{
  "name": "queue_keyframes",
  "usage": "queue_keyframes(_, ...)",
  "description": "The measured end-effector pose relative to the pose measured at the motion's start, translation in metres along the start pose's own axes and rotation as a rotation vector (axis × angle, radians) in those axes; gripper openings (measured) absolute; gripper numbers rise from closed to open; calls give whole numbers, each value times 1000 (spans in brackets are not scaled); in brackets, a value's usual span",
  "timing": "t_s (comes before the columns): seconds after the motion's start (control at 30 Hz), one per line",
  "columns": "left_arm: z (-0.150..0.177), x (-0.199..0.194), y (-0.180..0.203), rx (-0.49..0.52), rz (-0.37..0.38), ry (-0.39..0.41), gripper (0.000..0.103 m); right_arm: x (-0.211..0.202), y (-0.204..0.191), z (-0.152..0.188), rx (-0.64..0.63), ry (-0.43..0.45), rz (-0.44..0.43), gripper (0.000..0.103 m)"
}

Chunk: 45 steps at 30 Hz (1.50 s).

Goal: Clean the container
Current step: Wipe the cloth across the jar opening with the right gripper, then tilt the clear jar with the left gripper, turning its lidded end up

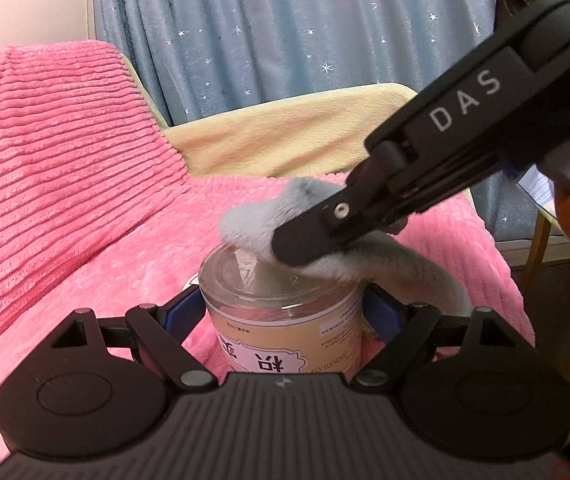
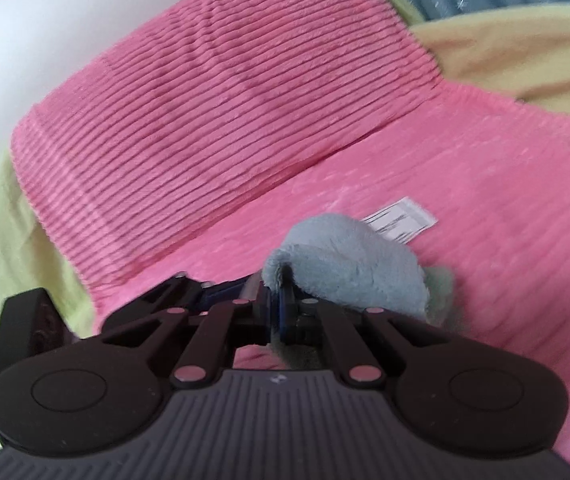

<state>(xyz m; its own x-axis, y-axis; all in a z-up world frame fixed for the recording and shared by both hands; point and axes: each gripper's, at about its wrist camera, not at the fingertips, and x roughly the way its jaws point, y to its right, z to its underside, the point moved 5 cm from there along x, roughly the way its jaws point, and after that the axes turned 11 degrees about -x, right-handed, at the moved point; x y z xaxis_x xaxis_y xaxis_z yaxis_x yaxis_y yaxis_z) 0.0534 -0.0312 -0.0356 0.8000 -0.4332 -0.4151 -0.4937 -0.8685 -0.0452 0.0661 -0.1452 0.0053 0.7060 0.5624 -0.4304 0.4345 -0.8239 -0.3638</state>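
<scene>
A: Looking over the scene, biggest first: a pink blanket (image 1: pixel 85 168) covers the bed, and the jar (image 1: pixel 285 312) stands upright on it.

B: Who holds it?

A: The left claw (image 1: pixel 285 308) is clamped on the jar's sides, just under the clear lid. The right claw (image 1: pixel 305 240) is pinched tight on a grey cloth (image 1: pixel 253 220), which presses on the lid top.

B: How will the jar handle?

A: Stiff, smooth and likely slippery, probably light; the bedding under it is soft, so it could tip. Gripping the round wall is right. The cloth is soft and bunches easily.
</scene>
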Motion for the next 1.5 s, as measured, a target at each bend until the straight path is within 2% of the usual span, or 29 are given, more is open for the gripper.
queue_keyframes(0.2, -1, -1, 3, 8, -7, -6, 85, 7, 5, -9, -45, 57, 97, 0)
queue_keyframes(0.43, -4, -12, 1, -19, 3, -46, 85, -30, 58, -11, 98, 151, 283, 3)
queue_keyframes(0.6, 2, -28, 7, 34, -4, -136, 82, -35, 81, -3, 193, 145, 287, 3)
queue_keyframes(0.67, 4, -34, 7, 48, -29, -153, 82, -35, 81, -2, 197, 138, 274, 3)
queue_keyframes(0.7, 4, -37, 6, 28, -30, -160, 82, -34, 79, -2, 196, 137, 266, 3)
queue_keyframes(0.77, 4, -42, 2, -25, -29, -173, 89, -32, 75, -2, 204, 133, 239, 3)
queue_keyframes(0.87, 2, -41, -4, -58, -31, -211, 90, -22, 72, 0, 222, 108, 183, 3)
queue_keyframes(0.97, -7, -36, -5, -37, -51, -227, 90, -12, 67, 4, 213, 70, 157, 3)
queue_keyframes(1.03, -18, -33, -8, -39, -48, -228, 95, -5, 61, 5, 211, 52, 130, 3)
queue_keyframes(1.2, -44, -24, -13, 1, -28, -243, 96, 2, 48, 2, 239, 41, 20, 4)
queue_keyframes(1.4, -40, -30, -28, 30, -52, -304, 98, 12, 25, 6, 259, -22, -150, 4)
queue_keyframes(1.5, -36, -35, -33, 27, -50, -325, 98, 13, 19, 7, 255, -20, -166, 4)
